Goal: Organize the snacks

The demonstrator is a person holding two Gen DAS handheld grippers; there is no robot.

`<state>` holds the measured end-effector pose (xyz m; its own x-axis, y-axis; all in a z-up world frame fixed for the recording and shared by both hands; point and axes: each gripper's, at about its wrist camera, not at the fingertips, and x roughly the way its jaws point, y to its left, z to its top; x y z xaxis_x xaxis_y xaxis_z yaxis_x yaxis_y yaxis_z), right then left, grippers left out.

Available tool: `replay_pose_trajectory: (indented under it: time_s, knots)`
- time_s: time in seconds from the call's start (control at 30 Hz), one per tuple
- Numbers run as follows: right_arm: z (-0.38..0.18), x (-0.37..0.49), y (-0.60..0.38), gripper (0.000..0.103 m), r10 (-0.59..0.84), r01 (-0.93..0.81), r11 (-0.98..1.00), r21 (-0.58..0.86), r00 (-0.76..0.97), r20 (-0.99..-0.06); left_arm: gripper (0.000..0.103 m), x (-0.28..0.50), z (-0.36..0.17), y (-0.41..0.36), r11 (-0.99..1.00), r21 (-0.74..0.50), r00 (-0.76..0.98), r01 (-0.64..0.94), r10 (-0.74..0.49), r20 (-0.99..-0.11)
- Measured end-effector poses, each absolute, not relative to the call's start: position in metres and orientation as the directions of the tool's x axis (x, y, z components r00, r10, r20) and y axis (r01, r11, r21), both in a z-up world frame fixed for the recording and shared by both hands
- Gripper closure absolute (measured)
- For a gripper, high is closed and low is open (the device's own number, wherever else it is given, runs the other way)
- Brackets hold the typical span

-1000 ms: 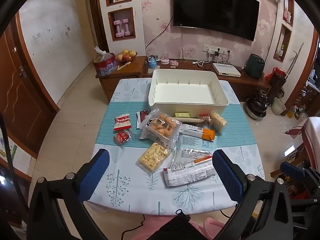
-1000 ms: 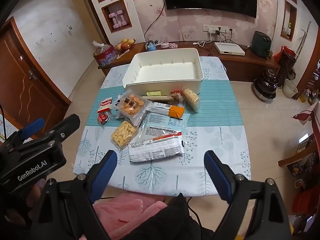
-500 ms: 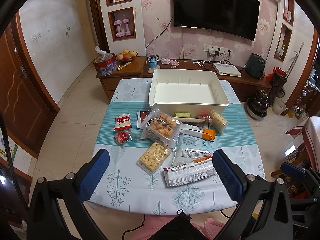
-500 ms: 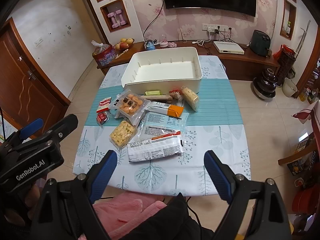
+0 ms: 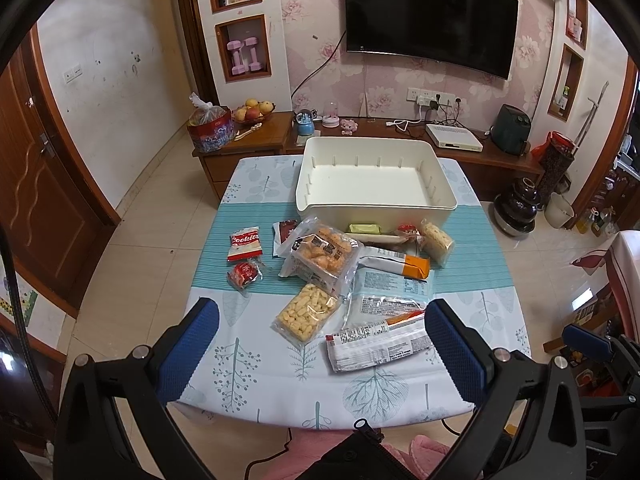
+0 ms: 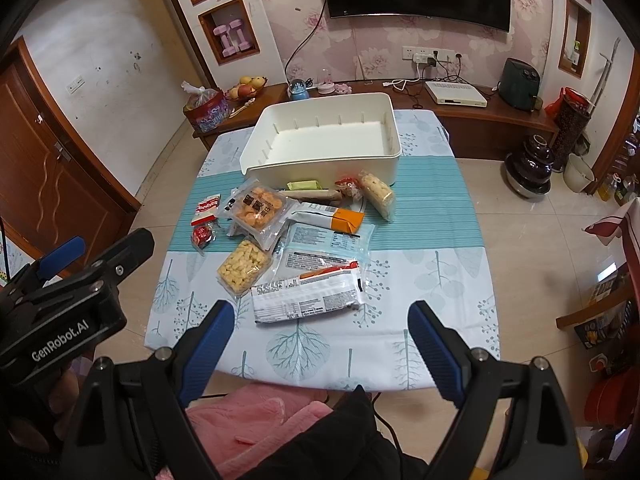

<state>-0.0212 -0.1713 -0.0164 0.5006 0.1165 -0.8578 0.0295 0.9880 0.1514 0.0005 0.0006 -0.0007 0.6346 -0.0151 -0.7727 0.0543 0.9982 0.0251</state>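
Your left gripper [image 5: 320,338] and right gripper [image 6: 320,334] both hang above the near edge of the table [image 5: 256,376] with fingers spread wide and nothing between them; no snack has been lifted, so you are at the outset of the job. The snacks lie loose on the cloth in front of the white storage bin [image 5: 376,178], which sits at the far side and looks bare inside. Nearest you is the long white wrapped pack [image 6: 308,296], lying crosswise and overlapping the flat pale-blue pouch [image 6: 328,244] behind it. To its left sits the clear bag of yellow puffed pieces [image 5: 306,314], and beyond that the clear bag of orange biscuits [image 5: 324,254], the small Cookies packet [image 5: 245,242] and the round red wrapped sweet [image 5: 244,273]. Judged by appearance, every item is light, and the film wrappers are likely slick and crinkly, so they may slide under a shallow pinch. The puffed pieces and biscuits look crushable; take those bags by a sealed end seam, not across the contents. Take the long pack across its narrow width near the middle so it does not droop. Expect the pouch beneath to drag along if the two cling.
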Motion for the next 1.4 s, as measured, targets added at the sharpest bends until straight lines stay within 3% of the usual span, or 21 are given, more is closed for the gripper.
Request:
replay_pose_trajectory:
  time_s: [0.5, 0.93, 1.4]
  knots:
    - [-0.015, -0.021, -0.175, 0.014, 0.12, 0.031, 0.987, 0.156, 0.499, -0.858, 0.0, -0.001, -0.007, 0.003, 0.997, 0.052, 0.629, 0.05, 0.009, -0.777]
    - [-0.032, -0.019, -0.181, 0.014, 0.163, 0.064, 0.975, 0.214, 0.452, -0.877, 0.0, 0.002, -0.024, 0.008, 0.995, 0.083, 0.538, 0.05, 0.043, -0.842]
    - [-0.078, 0.004, -0.2, 0.014, 0.233, 0.277, 0.899, 0.34, 0.355, -0.905, 0.0, 0.037, -0.066, 0.03, 0.992, 0.037, 0.386, 0.121, -0.013, -0.923]
